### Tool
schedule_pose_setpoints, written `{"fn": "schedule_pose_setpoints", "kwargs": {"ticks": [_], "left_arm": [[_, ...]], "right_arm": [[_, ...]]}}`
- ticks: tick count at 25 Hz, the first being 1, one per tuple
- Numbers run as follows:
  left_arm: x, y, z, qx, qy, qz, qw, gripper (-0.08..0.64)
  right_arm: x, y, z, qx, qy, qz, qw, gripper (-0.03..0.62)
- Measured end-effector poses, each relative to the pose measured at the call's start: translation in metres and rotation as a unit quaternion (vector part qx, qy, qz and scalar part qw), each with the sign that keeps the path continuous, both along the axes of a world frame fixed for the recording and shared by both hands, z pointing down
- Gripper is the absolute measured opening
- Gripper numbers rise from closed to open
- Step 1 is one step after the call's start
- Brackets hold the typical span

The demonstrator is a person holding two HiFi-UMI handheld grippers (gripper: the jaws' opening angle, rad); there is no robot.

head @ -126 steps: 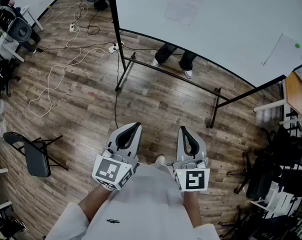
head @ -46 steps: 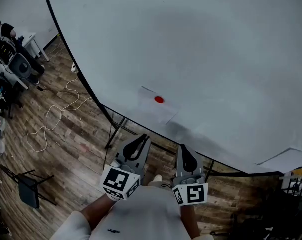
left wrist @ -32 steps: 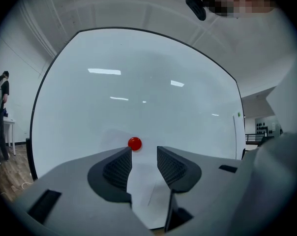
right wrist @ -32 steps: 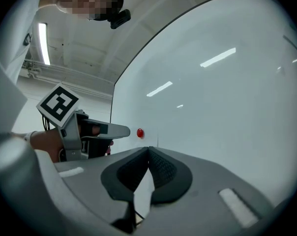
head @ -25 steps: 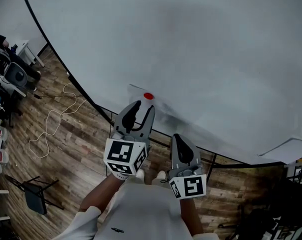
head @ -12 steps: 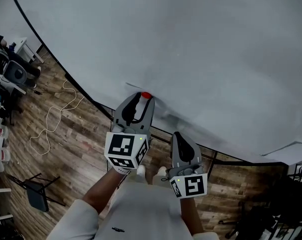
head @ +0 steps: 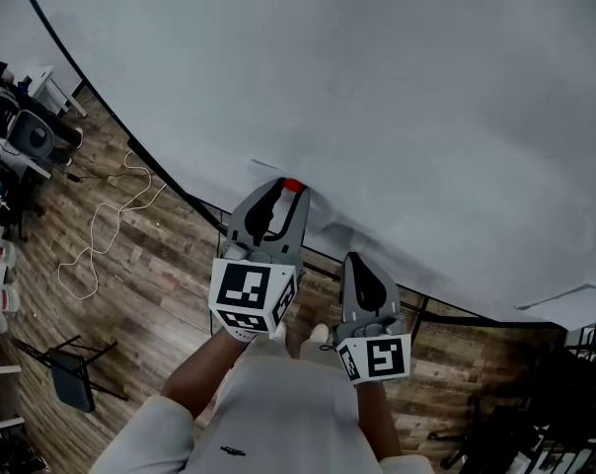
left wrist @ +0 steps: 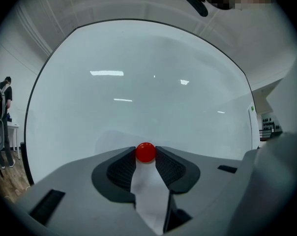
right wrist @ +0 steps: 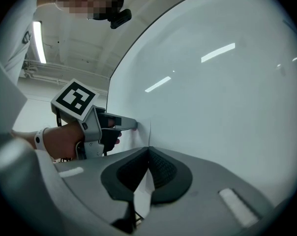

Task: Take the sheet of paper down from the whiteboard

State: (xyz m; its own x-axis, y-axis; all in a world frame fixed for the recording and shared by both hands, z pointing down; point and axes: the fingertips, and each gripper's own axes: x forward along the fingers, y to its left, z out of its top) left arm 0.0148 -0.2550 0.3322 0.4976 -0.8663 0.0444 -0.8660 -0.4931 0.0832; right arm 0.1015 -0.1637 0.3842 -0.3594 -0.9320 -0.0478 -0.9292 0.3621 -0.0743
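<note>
Left gripper (left wrist: 145, 156) fingers (left wrist: 121, 168) just closing, pinching red magnet (left wrist: 145, 151) on paper (left wrist: 149, 187), right gripper (right wrist: 148, 150) fingers (right wrist: 162, 173) pressed together

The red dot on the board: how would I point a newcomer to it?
Start at the big whiteboard and drop to its lower edge, where a white sheet of paper hangs. The red magnet sits near the sheet's top, between the left gripper's jaws, which have just been closing on it. It is the only round red spot there.
</note>
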Motion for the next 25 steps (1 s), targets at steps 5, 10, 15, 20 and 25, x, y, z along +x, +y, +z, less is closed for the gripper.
{"fn": "schedule_pose_setpoints", "kwargs": {"ticks": [5,10,15,20,25], "left_arm": [[-0.003,-0.001,-0.001,-0.003,-0.002,0.005,1.0000,0.124],[-0.002,-0.001,0.002,-0.007,-0.003,0.005,1.0000,0.124],[-0.001,0.000,-0.001,-0.008,-0.001,0.010,0.9999,0.124],[-0.002,-0.002,0.001,-0.012,0.002,0.019,0.9997,0.124],[-0.003,0.000,0.002,-0.012,-0.001,0.018,0.9998,0.124]], "right_arm": [[-0.008,-0.011,0.007,-0.012,0.001,-0.007,1.000,0.012],[-0.006,-0.017,0.012,-0.020,-0.016,-0.005,1.000,0.012],[-0.011,-0.025,0.012,-0.027,-0.030,-0.029,0.999,0.044],[-0.014,-0.036,0.020,-0.041,-0.024,-0.036,0.998,0.061],[-0.023,-0.043,0.021,-0.043,-0.024,-0.047,0.998,0.077]]}}
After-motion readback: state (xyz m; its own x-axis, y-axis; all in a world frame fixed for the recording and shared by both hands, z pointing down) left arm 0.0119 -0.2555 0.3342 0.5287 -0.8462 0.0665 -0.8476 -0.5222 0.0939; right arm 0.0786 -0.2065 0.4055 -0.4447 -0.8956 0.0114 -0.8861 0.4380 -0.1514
